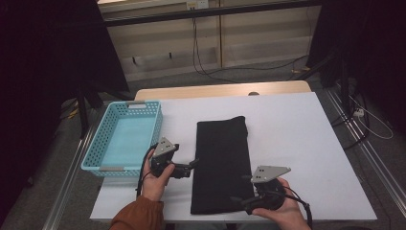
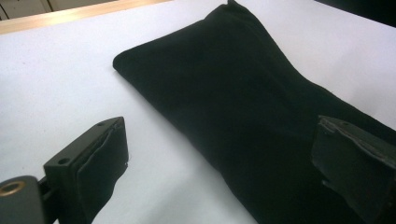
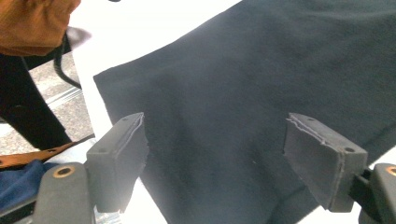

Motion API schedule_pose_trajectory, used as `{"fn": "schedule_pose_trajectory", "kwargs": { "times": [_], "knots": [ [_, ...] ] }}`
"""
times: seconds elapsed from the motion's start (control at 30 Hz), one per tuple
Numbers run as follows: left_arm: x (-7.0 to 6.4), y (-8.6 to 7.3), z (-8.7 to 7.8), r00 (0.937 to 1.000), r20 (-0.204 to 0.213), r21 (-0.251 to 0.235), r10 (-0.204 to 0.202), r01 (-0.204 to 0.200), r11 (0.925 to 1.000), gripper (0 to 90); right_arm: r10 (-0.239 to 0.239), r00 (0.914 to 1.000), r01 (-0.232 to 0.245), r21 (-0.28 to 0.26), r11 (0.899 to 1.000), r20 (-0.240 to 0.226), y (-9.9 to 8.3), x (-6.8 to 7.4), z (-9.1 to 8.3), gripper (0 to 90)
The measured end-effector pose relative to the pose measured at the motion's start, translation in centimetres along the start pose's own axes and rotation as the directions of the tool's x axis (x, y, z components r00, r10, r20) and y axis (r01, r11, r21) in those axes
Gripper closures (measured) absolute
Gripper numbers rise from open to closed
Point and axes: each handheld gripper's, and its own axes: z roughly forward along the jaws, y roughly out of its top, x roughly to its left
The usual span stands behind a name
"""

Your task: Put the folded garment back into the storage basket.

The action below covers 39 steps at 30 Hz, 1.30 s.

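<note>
Cloth (image 1: 221, 165), black and folded into a long strip, lies flat mid-surface, its near end at the near edge. Left gripper (image 1: 190, 165) is held at its left long edge, jaws spread astride that edge. Right gripper (image 1: 242, 200) is over the near right corner, jaws spread, nothing pinched; apparently placed for another fold. Basket (image 1: 95, 146) sits at the left edge.

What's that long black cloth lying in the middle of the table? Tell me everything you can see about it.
The long black folded cloth looks like soft, matte fabric, folded into a narrow rectangle. It lies flat on the white table, its length running away from the person, with the far end slightly rumpled. The left gripper is at its left edge, open, one of its fingers over the table and the other over the cloth. The right gripper is open over its near end. Neither clearly grips it.
</note>
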Motion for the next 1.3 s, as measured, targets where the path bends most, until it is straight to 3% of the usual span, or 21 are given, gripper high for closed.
{"fn": "schedule_pose_trajectory", "kwargs": {
  "times": [0.1,0.27,0.33,0.37,0.43,0.53,0.67,0.8,0.93,0.97,1.07,1.17,1.3],
  "knots": [
    [0.1,-0.2,-0.4,0.9992,0.007,-0.006,-0.039,0.039,0.9992,4.3,-0.014,0.9997,0.015,0.006,1.000,-0.018,0.3,0.4,0.4,25.5],
    [-0.1,-0.2,-1.1,0.9996,-0.007,-0.012,-0.028,0.027,0.9995,4.5,-0.041,0.9980,0.041,0.009,0.999,-0.048,0.9,0.7,0.8,27.1],
    [0.0,-0.3,-1.4,0.9990,-0.016,-0.021,-0.041,0.041,0.9990,4.5,-0.061,0.9959,0.062,0.011,0.998,-0.068,1.3,0.9,1.0,28.9],
    [0.1,-0.4,-1.5,0.9989,-0.024,-0.021,-0.040,0.040,0.9990,4.5,-0.081,0.9935,0.082,0.006,0.997,-0.080,1.7,1.1,1.0,35.5],
    [0.2,-0.4,-1.4,0.9992,-0.029,-0.017,-0.029,0.028,0.9995,4.5,-0.096,0.9898,0.097,0.008,0.995,-0.106,1.9,1.2,1.3,35.2],
    [0.3,-0.4,-1.2,0.9993,-0.031,-0.009,-0.020,0.020,0.9998,4.4,-0.106,0.9886,0.109,0.017,0.994,-0.106,2.0,1.2,1.6,37.4],
    [0.6,-0.5,-1.2,0.9990,-0.032,-0.008,-0.033,0.032,0.9994,4.4,-0.125,0.9837,0.131,0.035,0.991,-0.129,2.0,1.5,2.2,45.4],
    [0.8,-0.7,-1.2,0.9988,-0.030,-0.004,-0.038,0.038,0.9993,4.4,-0.164,0.9752,0.174,0.055,0.983,-0.148,2.3,2.2,2.6,51.8],
    [0.6,-0.8,-0.9,0.9993,-0.026,0.009,-0.027,0.028,0.9996,4.5,-0.197,0.9660,0.212,0.079,0.974,-0.168,2.3,2.5,3.0,52.3],
    [0.6,-0.8,-0.8,0.9994,-0.021,0.011,-0.026,0.026,0.9996,4.5,-0.209,0.9602,0.228,0.087,0.970,-0.185,2.2,2.7,3.2,52.5],
    [0.6,-0.8,-0.7,0.9991,-0.007,0.014,-0.041,0.041,0.9991,5.1,-0.217,0.9593,0.237,0.096,0.967,-0.180,2.1,2.8,3.5,53.5],
    [0.7,-0.8,-0.7,0.9991,-0.013,0.015,-0.040,0.040,0.9991,5.1,-0.236,0.9525,0.264,0.134,0.955,-0.192,1.6,3.0,3.8,54.1],
    [0.7,-0.9,-0.7,0.9991,-0.014,0.015,-0.040,0.040,0.9991,5.1,-0.237,0.9486,0.273,0.165,0.948,-0.209,1.0,3.1,4.2,50.4]
  ]
}}
